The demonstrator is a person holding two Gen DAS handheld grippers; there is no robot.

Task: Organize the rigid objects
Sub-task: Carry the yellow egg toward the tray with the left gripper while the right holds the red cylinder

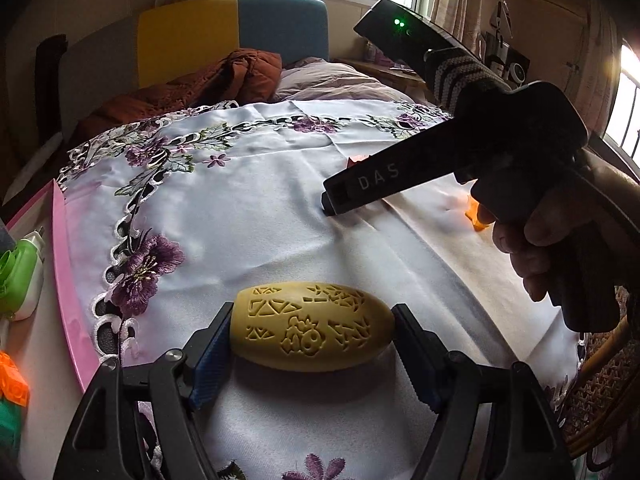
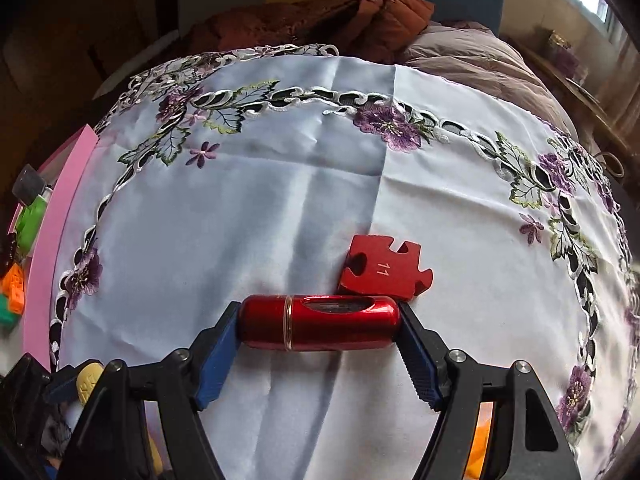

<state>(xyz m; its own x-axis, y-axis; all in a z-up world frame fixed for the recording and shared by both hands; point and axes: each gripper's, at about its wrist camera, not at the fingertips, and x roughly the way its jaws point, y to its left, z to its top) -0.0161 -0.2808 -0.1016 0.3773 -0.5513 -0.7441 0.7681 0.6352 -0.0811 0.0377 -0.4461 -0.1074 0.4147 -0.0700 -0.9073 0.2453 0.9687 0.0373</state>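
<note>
In the left wrist view my left gripper (image 1: 312,330) is shut on a yellow carved egg-shaped object (image 1: 314,328), gripped end to end just above the white embroidered cloth (image 1: 248,208). In the right wrist view my right gripper (image 2: 320,322) is shut on a shiny red capsule-shaped case (image 2: 320,322), held sideways by its ends. A red jigsaw piece marked 11 (image 2: 384,270) lies on the cloth right behind the case. The right gripper's black body (image 1: 460,152) shows at the right of the left wrist view, its fingertips low over the cloth.
A pink-rimmed tray (image 1: 66,280) at the left edge holds a green and white bottle (image 1: 22,276) and orange and green blocks (image 1: 14,384); it also shows in the right wrist view (image 2: 52,232). A small orange object (image 1: 476,216) lies under the right hand. A bed lies beyond.
</note>
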